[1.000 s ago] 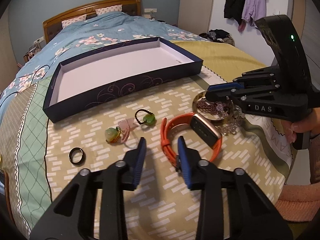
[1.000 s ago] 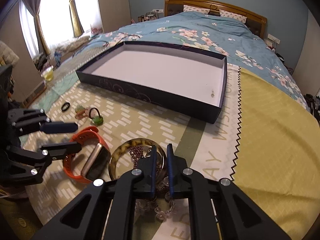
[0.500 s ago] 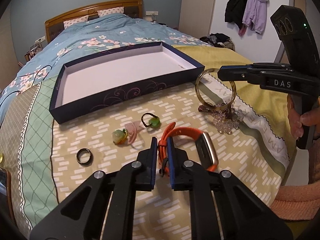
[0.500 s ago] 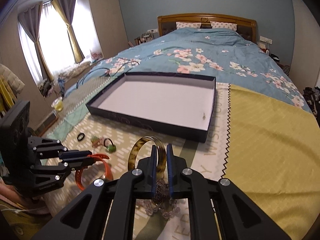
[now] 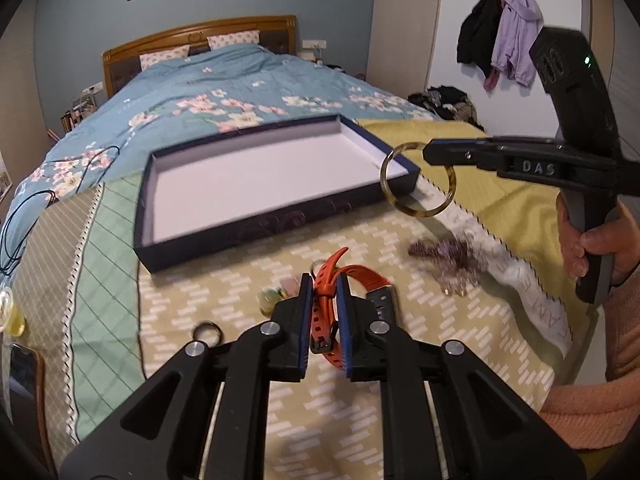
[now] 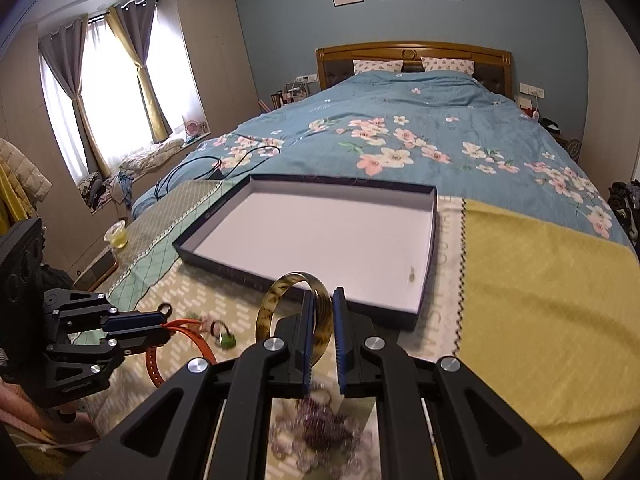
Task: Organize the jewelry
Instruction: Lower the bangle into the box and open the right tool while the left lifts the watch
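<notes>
My left gripper (image 5: 324, 292) is shut on the strap of an orange smartwatch (image 5: 362, 280) and holds it above the bedspread. It also shows in the right wrist view (image 6: 160, 326) with the strap (image 6: 192, 340) hanging out. My right gripper (image 6: 323, 304) is shut on a tortoiseshell bangle (image 6: 280, 300) and holds it in the air before the near right corner of a dark blue box with a white inside (image 6: 304, 236). In the left wrist view the bangle (image 5: 400, 204) hangs by the box's corner (image 5: 408, 178).
A pile of purple and clear bead bracelets (image 5: 448, 258) lies on the bedspread under the right gripper. A dark ring (image 5: 206, 332) and green and pink hair ties (image 5: 270, 298) lie to the left. A phone (image 5: 22, 376) and a glass (image 5: 8, 312) sit far left.
Both grippers have risen. The left one has lifted the orange watch off the bedspread. The right one has carried the bangle up and toward the box, leaving the beads behind.
</notes>
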A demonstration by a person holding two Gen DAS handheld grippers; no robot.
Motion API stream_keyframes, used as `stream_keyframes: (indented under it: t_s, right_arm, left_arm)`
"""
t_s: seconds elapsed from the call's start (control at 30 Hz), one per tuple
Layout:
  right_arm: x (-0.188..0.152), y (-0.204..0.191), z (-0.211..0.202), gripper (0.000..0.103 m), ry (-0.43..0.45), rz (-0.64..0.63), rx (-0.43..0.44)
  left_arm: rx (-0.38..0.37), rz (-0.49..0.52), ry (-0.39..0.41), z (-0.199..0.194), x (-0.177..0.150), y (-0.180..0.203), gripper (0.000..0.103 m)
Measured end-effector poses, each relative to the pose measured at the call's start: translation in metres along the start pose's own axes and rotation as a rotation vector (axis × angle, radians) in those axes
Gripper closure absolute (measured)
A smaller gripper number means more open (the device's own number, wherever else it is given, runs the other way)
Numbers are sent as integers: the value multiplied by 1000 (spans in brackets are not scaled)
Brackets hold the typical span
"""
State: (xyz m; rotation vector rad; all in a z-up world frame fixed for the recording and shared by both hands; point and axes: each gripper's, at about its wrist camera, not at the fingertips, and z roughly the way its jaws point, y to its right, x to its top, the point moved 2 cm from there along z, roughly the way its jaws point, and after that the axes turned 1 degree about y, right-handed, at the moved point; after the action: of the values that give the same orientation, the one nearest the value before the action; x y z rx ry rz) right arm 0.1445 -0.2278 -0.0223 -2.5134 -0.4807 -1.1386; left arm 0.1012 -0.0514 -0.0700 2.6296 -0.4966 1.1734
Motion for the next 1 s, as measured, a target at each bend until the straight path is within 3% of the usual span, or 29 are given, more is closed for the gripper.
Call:
stream_keyframes:
  t_s: [0.1, 0.17, 0.37, 0.43, 0.47, 0.5, 0.7, 0.77, 1.0]
  right_arm:
    - [11, 1, 8, 95, 5, -2, 2]
    - [19, 4, 16, 95, 3, -3, 2]
    - [37, 13, 47, 95, -24, 10, 3]
    - [37, 14, 55, 95, -36, 16, 13]
    - [35, 13, 57, 95, -40, 14, 18]
    - [34, 12, 58, 95, -44, 11, 23]
    - [28, 11, 63, 97, -58, 18, 46]
    - [26, 11, 63, 101, -61, 21, 53]
    - [24, 12, 71, 100, -87, 32, 57]
  left_arm:
    - [3, -17, 23, -4, 12, -9, 90]
    - [19, -23, 44, -6, 22, -18, 102]
    - [51, -41, 62, -1, 49, -38, 102]
    - [56, -49, 64, -4, 49, -43, 96]
    - [56, -50, 61, -5, 47, -45, 81]
    - [68, -46, 53, -6, 44, -48, 74]
    - [88, 12, -74, 18, 17, -62, 74]
    - [83, 45, -92, 23, 12, -60, 74]
    - [55, 154, -127, 43, 10, -49, 74]
